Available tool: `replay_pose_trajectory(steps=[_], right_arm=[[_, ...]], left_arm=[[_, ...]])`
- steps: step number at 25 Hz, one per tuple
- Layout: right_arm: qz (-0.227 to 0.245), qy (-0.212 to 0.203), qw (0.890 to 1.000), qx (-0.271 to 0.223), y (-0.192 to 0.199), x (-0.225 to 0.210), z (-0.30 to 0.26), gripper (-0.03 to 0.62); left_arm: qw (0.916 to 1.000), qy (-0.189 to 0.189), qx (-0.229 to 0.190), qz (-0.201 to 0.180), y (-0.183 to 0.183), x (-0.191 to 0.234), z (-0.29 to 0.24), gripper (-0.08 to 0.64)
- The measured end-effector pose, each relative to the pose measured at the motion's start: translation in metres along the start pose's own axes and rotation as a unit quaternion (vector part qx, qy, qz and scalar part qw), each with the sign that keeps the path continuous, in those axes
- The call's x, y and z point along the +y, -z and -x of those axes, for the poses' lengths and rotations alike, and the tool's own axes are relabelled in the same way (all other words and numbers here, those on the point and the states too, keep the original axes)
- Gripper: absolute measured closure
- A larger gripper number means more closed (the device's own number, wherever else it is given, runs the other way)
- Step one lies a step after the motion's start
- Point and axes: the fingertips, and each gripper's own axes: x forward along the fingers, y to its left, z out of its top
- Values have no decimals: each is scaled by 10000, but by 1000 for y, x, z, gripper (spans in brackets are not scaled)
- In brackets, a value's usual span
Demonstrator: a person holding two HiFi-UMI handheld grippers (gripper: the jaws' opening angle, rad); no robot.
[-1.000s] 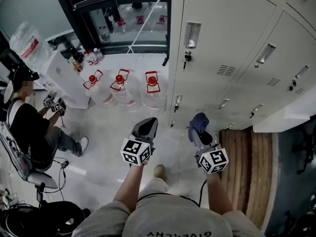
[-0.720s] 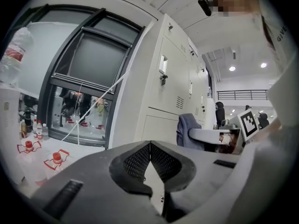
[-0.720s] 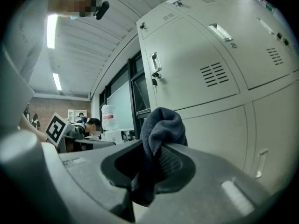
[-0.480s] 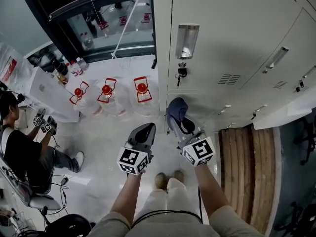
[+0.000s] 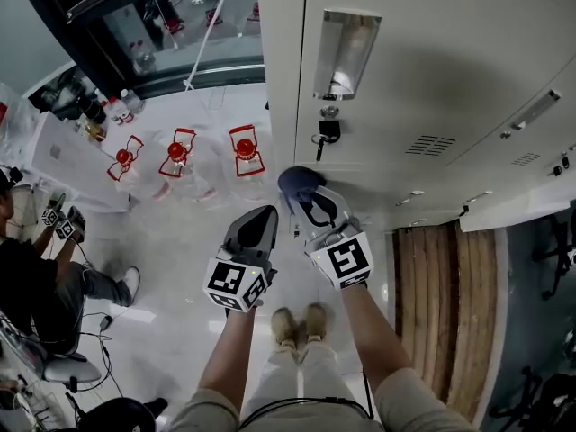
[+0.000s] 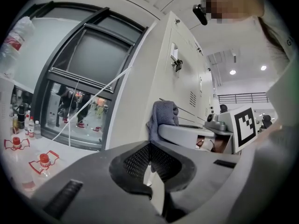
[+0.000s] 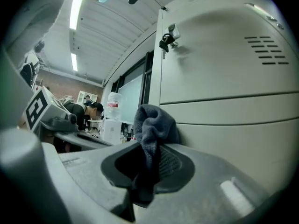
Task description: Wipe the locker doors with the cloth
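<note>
Blue-grey cloth (image 7: pixel 152 125) bunches, pinched in the right hand-held gripper (image 7: pixel 148 166).

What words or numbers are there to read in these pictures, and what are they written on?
No word or number here can be read.
Red label on the water bottle: too blurred to read.
Each marker cube: only black-and-white square patterns, no letters.
Locker door: no writing shows on it.
</note>
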Motion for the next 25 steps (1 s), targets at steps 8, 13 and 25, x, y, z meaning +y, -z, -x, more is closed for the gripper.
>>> replay_pose_trajectory(steps=[8,13,25], right_arm=[[121,53,9999,-79,1,-18,14,537],[140,94,9998,-109,4,-36,31,538],[21,753,9971,-101,13,-106,89,538]], left_arm=[[9999,-29,118,-2,16,-10,-10,561],[9999,-56,155,-38,23,-17,-18,561],[9997,-72,164,-137,28,-39,-37,561]])
